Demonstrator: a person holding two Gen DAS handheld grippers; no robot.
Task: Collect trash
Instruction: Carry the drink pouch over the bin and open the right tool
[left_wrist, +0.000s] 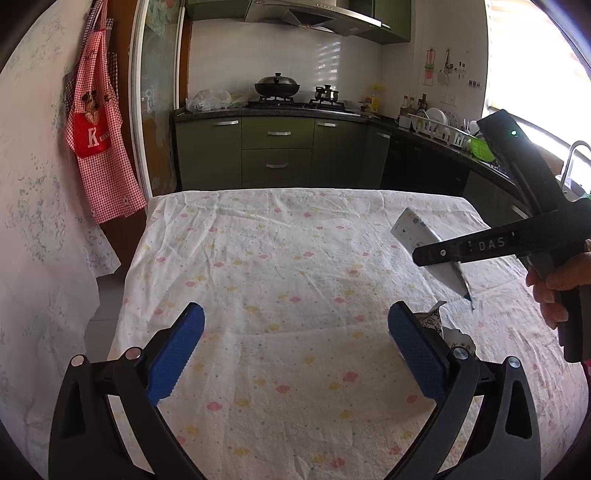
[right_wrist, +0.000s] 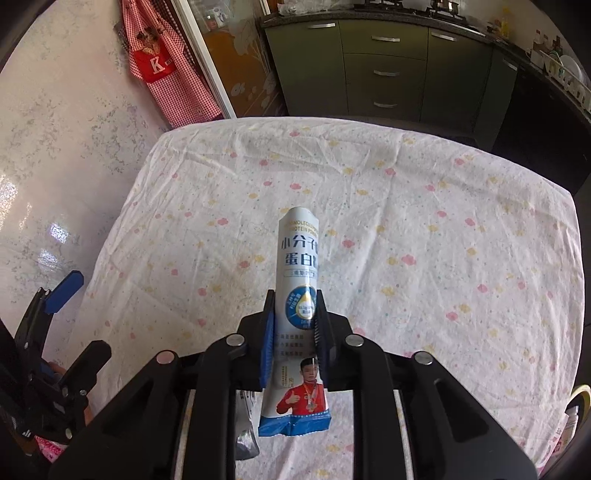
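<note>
My right gripper (right_wrist: 295, 314) is shut on a white and blue protein powder sachet (right_wrist: 300, 258), held above the table with its top pointing forward. The sachet (left_wrist: 417, 236) and the right gripper (left_wrist: 439, 254) also show at the right of the left wrist view. My left gripper (left_wrist: 295, 332) is open and empty, low over the near part of the table. A crumpled white wrapper (left_wrist: 443, 328) lies on the cloth just behind its right finger (left_wrist: 413, 354). The left gripper (right_wrist: 62, 291) shows at the left edge of the right wrist view.
The table wears a wrinkled floral cloth (left_wrist: 295, 251). Green kitchen cabinets (left_wrist: 277, 151) with a wok (left_wrist: 277, 86) stand beyond the far edge. A red checked apron (left_wrist: 99, 136) hangs at the left. A dish rack (left_wrist: 439, 125) sits at the right. Packaging (right_wrist: 569, 424) lies at the table's right edge.
</note>
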